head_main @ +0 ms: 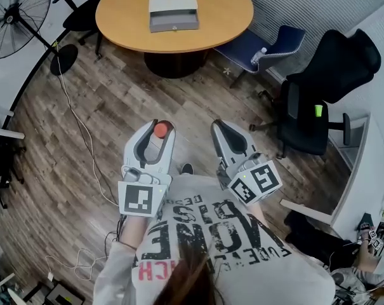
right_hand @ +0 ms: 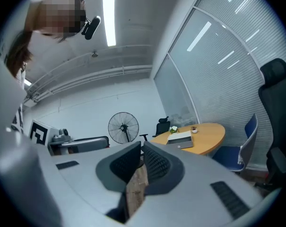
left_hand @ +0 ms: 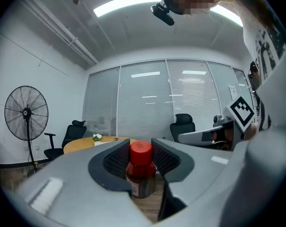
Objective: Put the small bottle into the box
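Grips the small bottle (left_hand: 141,174) in the left hand-held gripper (head_main: 155,132), with both jaws pressing on its sides. Stands upright there, red cap (head_main: 160,130) on top. Sits near the middle of the head view, a bit toward 6 o'clock, just above a grey shirt (head_main: 242,246) with big letters. Holds the right hand-held gripper (head_main: 220,129) just beside it, at 3 o'clock of the left one, jaws closed together with nothing between them. Shows the grey box (head_main: 172,11) far off at 12 o'clock, lying on a round wooden surface (head_main: 230,18), well apart from the bottle. Shows wooden floor (head_main: 115,107) in between, a big fan (head_main: 17,14) at 10 o'clock and a black chair (head_main: 325,94) at 3 o'clock.
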The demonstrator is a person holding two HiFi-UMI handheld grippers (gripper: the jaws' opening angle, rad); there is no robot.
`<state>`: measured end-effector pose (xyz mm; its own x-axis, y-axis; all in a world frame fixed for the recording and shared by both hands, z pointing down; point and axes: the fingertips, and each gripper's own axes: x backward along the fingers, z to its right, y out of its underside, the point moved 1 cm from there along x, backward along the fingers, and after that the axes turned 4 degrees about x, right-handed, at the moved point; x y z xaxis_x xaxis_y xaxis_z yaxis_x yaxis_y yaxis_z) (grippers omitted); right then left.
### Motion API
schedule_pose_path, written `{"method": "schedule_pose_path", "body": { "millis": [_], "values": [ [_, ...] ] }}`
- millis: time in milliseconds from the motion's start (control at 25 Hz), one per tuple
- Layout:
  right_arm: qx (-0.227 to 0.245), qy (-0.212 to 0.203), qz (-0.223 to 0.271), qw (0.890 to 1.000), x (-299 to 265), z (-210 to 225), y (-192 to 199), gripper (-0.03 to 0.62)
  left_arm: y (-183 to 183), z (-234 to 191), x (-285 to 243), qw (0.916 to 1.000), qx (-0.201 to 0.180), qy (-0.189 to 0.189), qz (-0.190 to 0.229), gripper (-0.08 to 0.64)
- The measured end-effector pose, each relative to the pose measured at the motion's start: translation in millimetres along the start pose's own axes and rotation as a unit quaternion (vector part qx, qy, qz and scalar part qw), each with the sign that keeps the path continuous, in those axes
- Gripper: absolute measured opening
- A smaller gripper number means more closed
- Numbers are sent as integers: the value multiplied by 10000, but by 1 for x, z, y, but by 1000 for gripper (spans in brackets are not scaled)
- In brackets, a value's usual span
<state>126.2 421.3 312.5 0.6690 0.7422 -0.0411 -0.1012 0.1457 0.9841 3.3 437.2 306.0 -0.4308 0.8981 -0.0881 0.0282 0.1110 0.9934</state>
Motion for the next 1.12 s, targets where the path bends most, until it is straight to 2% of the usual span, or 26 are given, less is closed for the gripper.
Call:
{"method": "schedule_pose_path", "body": {
  "millis": [360, 520, 640, 840, 1120],
  "values": [
    [-159, 126, -96, 9997, 4, 6, 11, 25, 7, -4, 0, 10000, 31, -34, -28, 149],
    [-149, 145, -166, 9996, -11, 13, 13, 25, 3, -12, -17, 9999, 58, 83, 96, 149],
    [-168, 170, -203, 9995, -24, 19, 12, 25, 7, -19, -29, 9998, 119, 171, -40, 149],
    [-145, 151, -202, 9996, -67, 33, 4, 25, 2, -53, -56, 9997, 120, 226, -63, 149],
    [-223, 239, -3, 9995, -127, 43, -22, 25, -27, -109, -94, 9995, -69, 318, 11, 149]
  ]
}}
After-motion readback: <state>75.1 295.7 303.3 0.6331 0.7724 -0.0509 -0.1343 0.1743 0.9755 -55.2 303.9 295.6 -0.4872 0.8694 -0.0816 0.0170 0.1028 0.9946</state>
